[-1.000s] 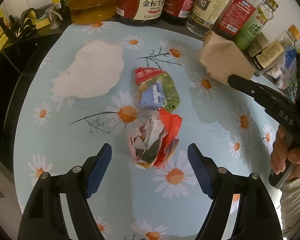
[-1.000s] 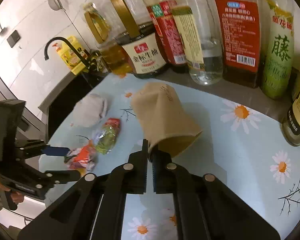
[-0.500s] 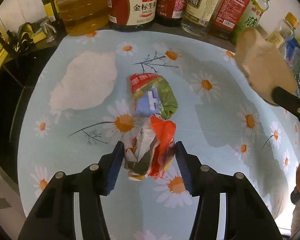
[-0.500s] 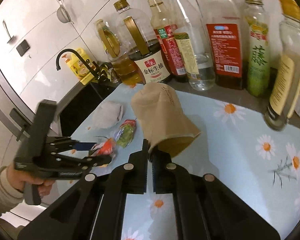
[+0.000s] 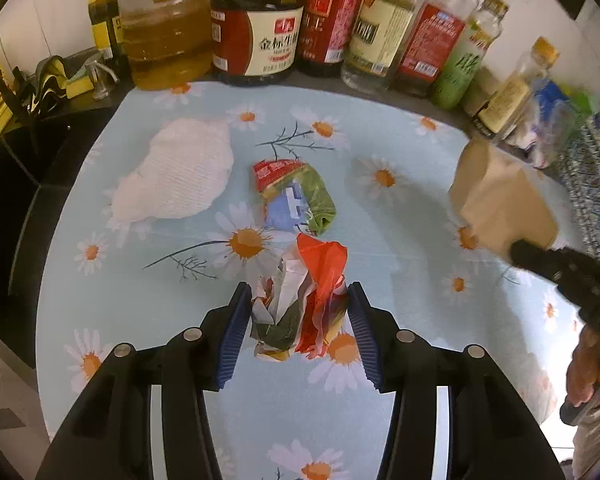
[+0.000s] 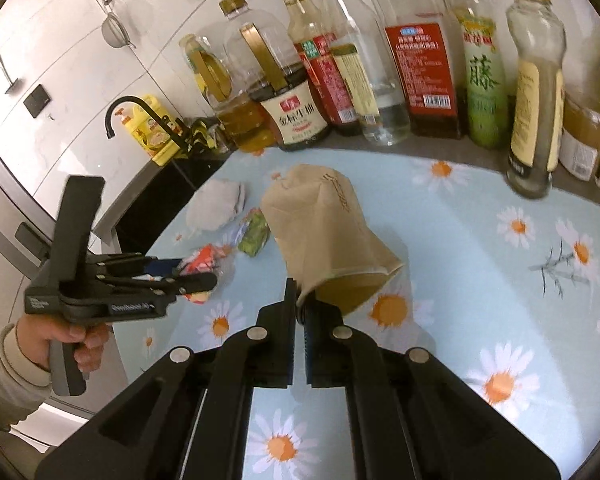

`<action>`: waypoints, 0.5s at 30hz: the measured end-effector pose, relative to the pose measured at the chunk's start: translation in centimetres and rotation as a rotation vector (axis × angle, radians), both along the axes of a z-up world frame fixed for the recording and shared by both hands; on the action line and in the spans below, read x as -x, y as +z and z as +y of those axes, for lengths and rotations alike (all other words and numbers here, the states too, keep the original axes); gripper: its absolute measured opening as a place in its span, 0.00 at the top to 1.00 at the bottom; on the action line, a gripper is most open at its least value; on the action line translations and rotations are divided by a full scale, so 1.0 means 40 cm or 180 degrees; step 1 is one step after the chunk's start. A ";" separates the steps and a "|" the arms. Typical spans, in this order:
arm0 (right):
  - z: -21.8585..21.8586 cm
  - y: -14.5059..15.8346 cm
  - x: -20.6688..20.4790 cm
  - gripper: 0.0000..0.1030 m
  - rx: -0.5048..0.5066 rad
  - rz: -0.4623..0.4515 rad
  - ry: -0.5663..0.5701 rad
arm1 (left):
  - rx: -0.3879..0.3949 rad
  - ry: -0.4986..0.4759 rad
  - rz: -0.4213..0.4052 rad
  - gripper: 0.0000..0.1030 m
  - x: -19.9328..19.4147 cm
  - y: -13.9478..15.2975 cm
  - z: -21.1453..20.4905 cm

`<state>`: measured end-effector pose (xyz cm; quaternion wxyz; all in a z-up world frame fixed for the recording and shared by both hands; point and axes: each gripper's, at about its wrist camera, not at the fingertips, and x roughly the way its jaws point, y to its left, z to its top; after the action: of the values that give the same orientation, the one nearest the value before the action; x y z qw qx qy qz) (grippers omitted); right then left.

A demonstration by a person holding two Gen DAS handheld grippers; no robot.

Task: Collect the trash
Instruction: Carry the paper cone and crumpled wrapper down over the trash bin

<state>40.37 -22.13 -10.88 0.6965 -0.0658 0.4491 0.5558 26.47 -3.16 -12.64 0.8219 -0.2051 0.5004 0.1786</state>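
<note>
My left gripper [image 5: 298, 312] is shut on a crumpled red and white wrapper [image 5: 300, 300], its blue pads pressing both sides on the daisy tablecloth [image 5: 140, 288]. A second wrapper, red, green and blue [image 5: 296, 196], lies just beyond it, and a white crumpled paper towel [image 5: 176, 176] lies to the left. My right gripper [image 6: 300, 304] is shut on the rim of a brown paper bag [image 6: 328, 236] and holds it above the table with its mouth towards the camera. The bag also shows in the left wrist view [image 5: 500, 200], and the held wrapper in the right wrist view [image 6: 204, 264].
A row of oil, sauce and vinegar bottles [image 5: 260, 36] lines the back of the table. A black sink with a black tap [image 6: 140, 116] and a yellow bottle [image 6: 148, 128] sits at the left. The table's front edge is near my left hand [image 6: 60, 340].
My left gripper moved forward around the red and white wrapper and closed on it. My right gripper lifted the paper bag and carried it to the right, away from the bottles.
</note>
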 end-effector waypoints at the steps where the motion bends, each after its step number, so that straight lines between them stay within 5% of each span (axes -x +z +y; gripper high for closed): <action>1: -0.002 -0.001 0.013 0.96 0.0027 -0.0003 -0.0010 | 0.0005 -0.0016 -0.0029 0.54 0.010 0.006 0.000; 15: -0.008 0.014 0.262 0.96 0.0286 -0.0086 -0.0310 | 0.0118 -0.0418 -0.0446 0.54 0.188 0.066 0.018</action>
<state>29.90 -22.44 -10.31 0.7250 -0.0826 0.4668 0.4996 18.97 -2.43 -9.98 0.8610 -0.1990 0.4572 0.1003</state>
